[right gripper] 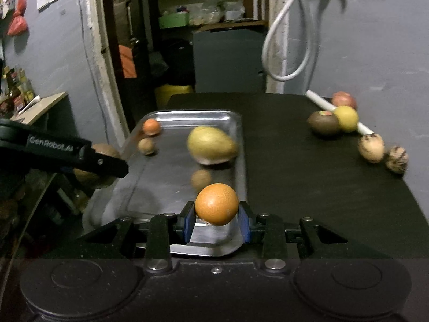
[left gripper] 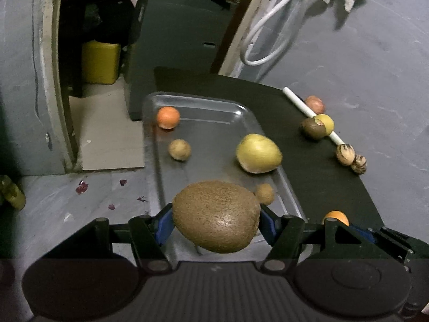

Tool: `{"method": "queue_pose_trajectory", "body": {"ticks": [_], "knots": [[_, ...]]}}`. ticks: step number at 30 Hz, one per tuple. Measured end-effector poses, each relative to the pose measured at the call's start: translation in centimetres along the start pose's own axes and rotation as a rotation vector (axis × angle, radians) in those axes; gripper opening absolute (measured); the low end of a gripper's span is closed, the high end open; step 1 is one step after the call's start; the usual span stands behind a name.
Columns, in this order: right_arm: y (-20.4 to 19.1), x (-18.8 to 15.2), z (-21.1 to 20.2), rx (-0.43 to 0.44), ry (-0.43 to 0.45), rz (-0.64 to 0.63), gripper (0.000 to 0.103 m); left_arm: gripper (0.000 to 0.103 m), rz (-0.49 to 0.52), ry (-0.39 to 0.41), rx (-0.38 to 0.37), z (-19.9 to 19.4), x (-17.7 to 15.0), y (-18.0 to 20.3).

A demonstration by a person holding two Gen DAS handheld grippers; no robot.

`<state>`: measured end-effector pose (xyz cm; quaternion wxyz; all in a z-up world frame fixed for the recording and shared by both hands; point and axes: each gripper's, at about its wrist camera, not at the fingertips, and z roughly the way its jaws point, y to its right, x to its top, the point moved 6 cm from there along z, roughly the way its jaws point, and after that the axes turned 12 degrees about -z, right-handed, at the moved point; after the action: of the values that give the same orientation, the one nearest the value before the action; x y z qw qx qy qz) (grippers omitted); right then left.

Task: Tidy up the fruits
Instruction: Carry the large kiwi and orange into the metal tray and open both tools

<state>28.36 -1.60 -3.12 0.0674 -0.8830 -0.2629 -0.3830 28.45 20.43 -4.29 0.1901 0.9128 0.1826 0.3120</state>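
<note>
My left gripper (left gripper: 215, 221) is shut on a large brown kiwi (left gripper: 216, 216), held over the near end of the metal tray (left gripper: 203, 102). My right gripper (right gripper: 216, 221) is shut on an orange (right gripper: 216, 204) above the tray's (right gripper: 238, 139) near right corner. In the tray lie a small orange fruit (left gripper: 168, 117), a yellow-green mango (left gripper: 258, 153) and two small brown fruits (left gripper: 180, 149) (left gripper: 265, 193). The left gripper shows as a black body (right gripper: 64, 150) at the left of the right wrist view, the kiwi (right gripper: 88, 177) partly hidden behind it.
On the black tabletop (right gripper: 308, 177) right of the tray lie a white stick (right gripper: 337, 112), a reddish fruit (right gripper: 344, 99), a dark brown fruit (right gripper: 323, 123), a yellow fruit (right gripper: 346, 118) and two striped pale fruits (right gripper: 372, 148) (right gripper: 397, 158). A grey wall stands behind; a doorway opens at left.
</note>
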Motion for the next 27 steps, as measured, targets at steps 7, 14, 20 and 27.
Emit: {"method": "queue_pose_trajectory", "body": {"ticks": [7,14,20,27], "knots": [[-2.1,0.3,1.6,0.007,-0.021,-0.026,0.036,0.068,-0.018,-0.019,0.0,0.9,0.8,-1.2],[-2.6,0.0,3.0,-0.002,-0.039,-0.018,0.036,0.068,0.009,-0.026,-0.001,2.6,1.9,-1.3],[-2.8,-0.6,3.9,-0.014,-0.045,-0.01,0.036,0.068,0.063,-0.029,0.029,4.1,1.9,-1.4],[-1.8,-0.6,5.3,-0.044,-0.039,-0.013,0.036,0.069,0.107,-0.008,0.032,4.8,2.3,-0.8]]}}
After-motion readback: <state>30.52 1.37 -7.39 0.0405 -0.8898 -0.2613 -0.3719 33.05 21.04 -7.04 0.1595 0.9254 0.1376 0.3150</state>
